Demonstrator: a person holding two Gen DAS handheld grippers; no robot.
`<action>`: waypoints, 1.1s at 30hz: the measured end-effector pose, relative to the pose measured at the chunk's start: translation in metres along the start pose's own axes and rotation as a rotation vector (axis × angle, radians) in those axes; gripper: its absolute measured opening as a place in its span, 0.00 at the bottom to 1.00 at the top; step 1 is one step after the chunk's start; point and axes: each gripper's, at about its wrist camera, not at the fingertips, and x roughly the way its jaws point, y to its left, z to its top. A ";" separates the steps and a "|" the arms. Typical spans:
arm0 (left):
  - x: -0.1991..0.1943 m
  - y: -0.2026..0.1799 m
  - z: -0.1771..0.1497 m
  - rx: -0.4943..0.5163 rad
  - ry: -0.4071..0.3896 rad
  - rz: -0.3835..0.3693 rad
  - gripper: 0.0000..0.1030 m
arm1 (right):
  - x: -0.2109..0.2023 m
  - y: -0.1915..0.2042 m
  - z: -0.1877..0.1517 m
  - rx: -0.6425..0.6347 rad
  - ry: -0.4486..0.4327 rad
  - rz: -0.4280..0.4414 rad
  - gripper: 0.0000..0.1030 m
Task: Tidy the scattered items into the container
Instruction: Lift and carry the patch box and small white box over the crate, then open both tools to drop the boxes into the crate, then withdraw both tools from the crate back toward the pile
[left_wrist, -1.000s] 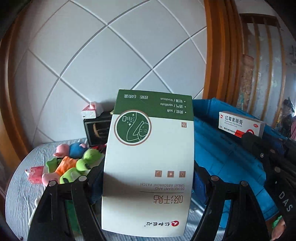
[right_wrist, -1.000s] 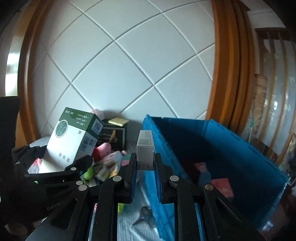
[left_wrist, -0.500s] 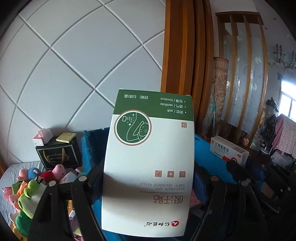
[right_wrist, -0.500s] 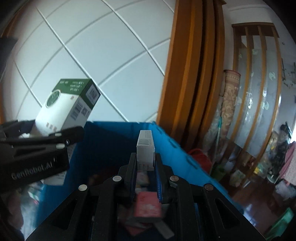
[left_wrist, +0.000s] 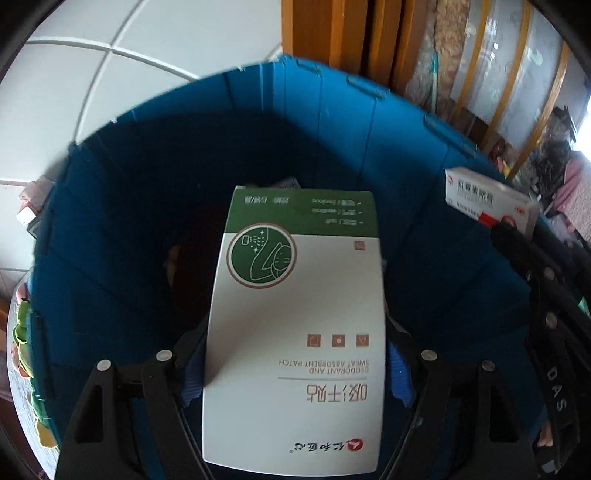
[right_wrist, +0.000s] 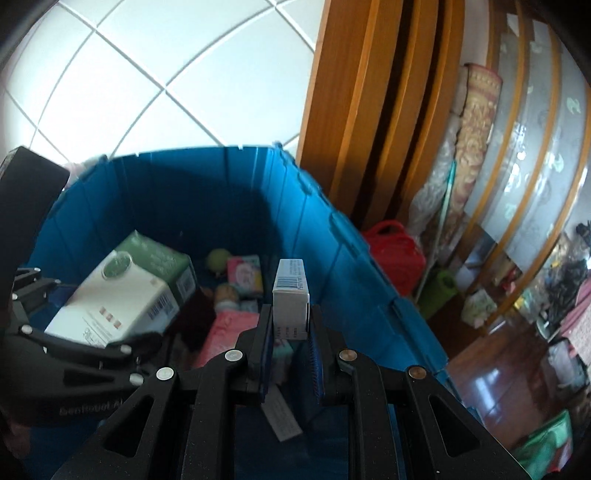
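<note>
A white and green carton (left_wrist: 295, 332) is clamped between the pads of the left gripper (left_wrist: 295, 373) and is held over the inside of the blue container (left_wrist: 122, 229). A small white medicine box (right_wrist: 290, 295) is gripped by the narrowly closed right gripper (right_wrist: 290, 354) above the same container. Several small packets (right_wrist: 243, 273) are seen lying on the container's floor, beside a yellow-green ball (right_wrist: 218, 258).
</note>
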 end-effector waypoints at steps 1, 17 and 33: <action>0.003 -0.003 0.000 0.007 0.009 -0.001 0.75 | 0.000 -0.001 -0.001 0.006 0.003 0.017 0.17; 0.020 0.016 -0.005 -0.039 0.072 0.004 0.76 | 0.009 0.012 0.002 -0.076 0.043 0.004 0.17; 0.012 0.018 -0.007 -0.037 0.047 0.003 0.76 | 0.009 0.009 0.003 -0.055 0.041 0.023 0.32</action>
